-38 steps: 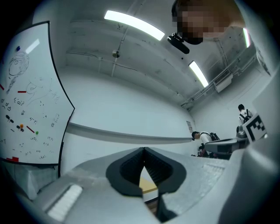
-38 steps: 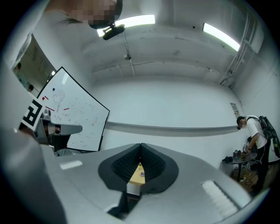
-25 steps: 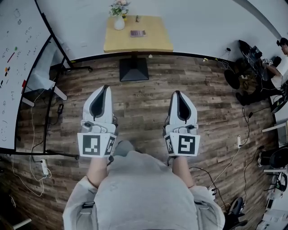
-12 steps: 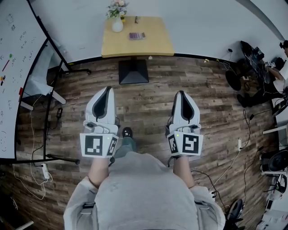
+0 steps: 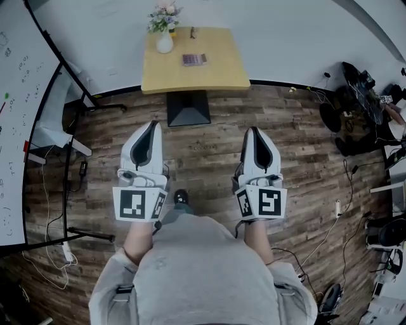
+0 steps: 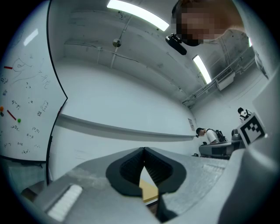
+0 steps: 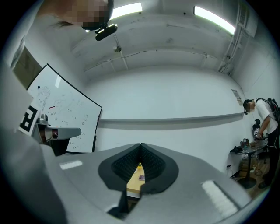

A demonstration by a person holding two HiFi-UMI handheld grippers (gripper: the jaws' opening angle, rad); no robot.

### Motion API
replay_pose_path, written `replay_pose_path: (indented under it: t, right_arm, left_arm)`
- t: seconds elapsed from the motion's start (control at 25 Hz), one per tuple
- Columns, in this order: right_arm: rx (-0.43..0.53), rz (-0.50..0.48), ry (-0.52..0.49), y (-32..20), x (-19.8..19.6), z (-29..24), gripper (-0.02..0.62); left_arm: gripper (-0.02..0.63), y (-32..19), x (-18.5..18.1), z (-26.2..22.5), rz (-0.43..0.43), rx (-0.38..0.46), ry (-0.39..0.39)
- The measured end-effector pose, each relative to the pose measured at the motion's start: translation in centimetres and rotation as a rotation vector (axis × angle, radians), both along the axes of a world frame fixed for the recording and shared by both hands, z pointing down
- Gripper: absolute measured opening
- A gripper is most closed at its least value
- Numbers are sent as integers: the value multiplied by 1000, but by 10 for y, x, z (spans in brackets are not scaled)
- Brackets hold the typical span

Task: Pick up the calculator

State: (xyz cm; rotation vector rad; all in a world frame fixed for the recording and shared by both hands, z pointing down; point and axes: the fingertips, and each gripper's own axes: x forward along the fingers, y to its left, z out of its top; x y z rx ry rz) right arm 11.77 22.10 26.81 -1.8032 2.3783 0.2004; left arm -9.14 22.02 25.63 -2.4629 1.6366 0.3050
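- Head view: a person stands on a wood floor, looking down at both arms held out in front.
- The left gripper [image 5: 150, 125] and right gripper [image 5: 252, 131] each have their jaws pressed together and hold nothing.
- Ahead, against a white wall, stands a small yellow table [image 5: 222, 71] on a dark base.
- The calculator [image 5: 194, 59] lies flat near the middle of the tabletop, well apart from both grippers.
- A white vase [image 5: 164, 44] stands at the table's far left corner, near the calculator but not touching it. It holds a bunch of flowers [image 5: 162, 19].
- No other container is visible on the table.
- Left gripper view: the left gripper [image 6: 144, 151] shows its dark ribbed pads meeting at the tip. Only a sliver of the table [image 6: 148, 191] appears in the gap below them, and the calculator is not visible here.
- Right gripper view: the right gripper [image 7: 140, 146] is likewise closed and empty. Through the gap below its tip, the table [image 7: 132, 186] and the calculator [image 7: 141, 177] appear small and far away.
- Handling, as a judgement: the calculator is probably light, stiff, thin plastic with a smooth case.
- It lies flat, so a pinch across its two long edges seems safest, away from the keys and the display.
- The vase looks easy to tip, so an approach from the right or the near side would keep clear of it.
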Motion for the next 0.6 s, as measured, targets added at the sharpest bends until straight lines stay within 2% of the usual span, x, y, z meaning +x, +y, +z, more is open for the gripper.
replay_pose_path:
  t: [0.2,0.6]
  right_arm:
    - [-15,8,-28,-34,-7,1,2]
    - [-6,29,-66,-87,-24,-2,2]
  left_arm:
    - [6,-37,-10,1,10,-14,3]
    - [5,-91,-28,-4,33,8,-7]
